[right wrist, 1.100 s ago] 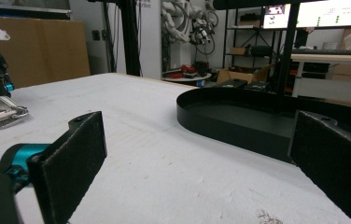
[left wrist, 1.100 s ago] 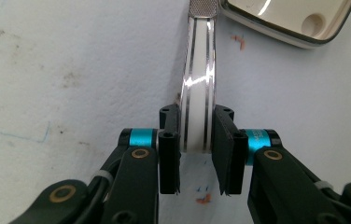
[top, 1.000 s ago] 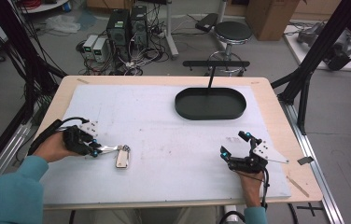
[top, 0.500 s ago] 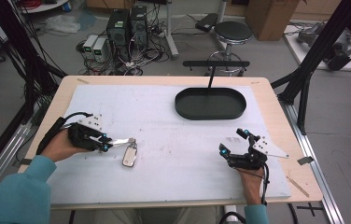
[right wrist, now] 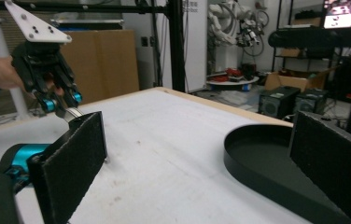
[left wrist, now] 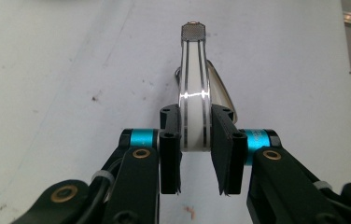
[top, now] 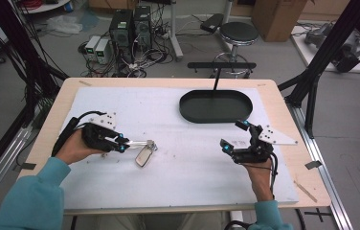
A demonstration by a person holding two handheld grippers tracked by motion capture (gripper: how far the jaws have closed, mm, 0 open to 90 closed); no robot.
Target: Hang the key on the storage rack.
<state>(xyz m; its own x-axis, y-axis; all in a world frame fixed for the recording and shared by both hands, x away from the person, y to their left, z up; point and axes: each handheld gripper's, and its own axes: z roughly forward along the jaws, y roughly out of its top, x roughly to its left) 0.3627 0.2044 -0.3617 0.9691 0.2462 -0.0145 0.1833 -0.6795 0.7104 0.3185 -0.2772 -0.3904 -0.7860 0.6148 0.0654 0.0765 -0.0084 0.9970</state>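
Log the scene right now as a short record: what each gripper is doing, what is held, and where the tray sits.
left gripper: shut on the metal handle of a kitchen tool
kitchen tool: shiny handle with two dark stripes, level between the jaws; its head hangs at the far end over the white mat
right gripper: open, nothing between the jaws, above the mat near the table's right side
black oval tray: nothing in it, at the far right of the mat, ahead of the right gripper
white mat: covers most of the wooden table
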